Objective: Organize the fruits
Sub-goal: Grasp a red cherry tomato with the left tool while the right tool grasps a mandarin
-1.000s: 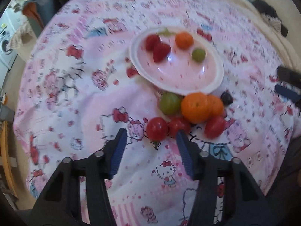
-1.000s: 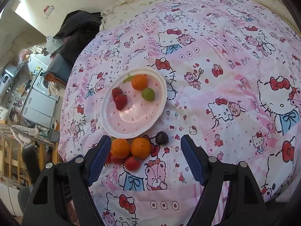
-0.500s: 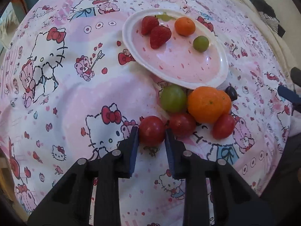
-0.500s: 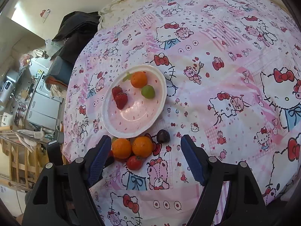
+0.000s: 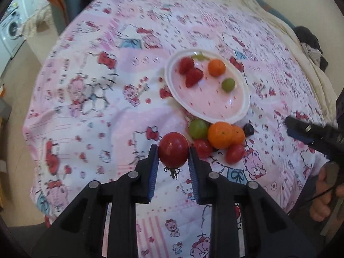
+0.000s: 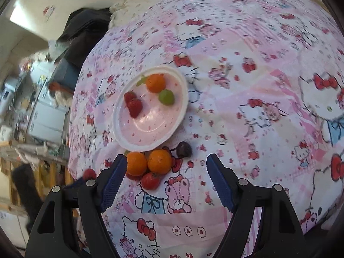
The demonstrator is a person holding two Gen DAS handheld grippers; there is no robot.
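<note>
One red tomato (image 5: pixel 173 152) is clamped in my left gripper (image 5: pixel 173 157) above the bed cover, and the white plate (image 5: pixel 243 105) lies ahead and slightly right of it, beyond the loose fruit; my right gripper (image 6: pixel 165 179) hangs open.

We see a red tomato (image 5: pixel 173 149) between blue-padded black fingers (image 5: pixel 153 172), orange mandarins (image 5: pixel 221 135) and a green grape (image 5: pixel 198 128) beside the white-rimmed pink plate (image 5: pixel 243 90), on a pink cartoon-cat bedspread (image 5: pixel 96 99).
</note>
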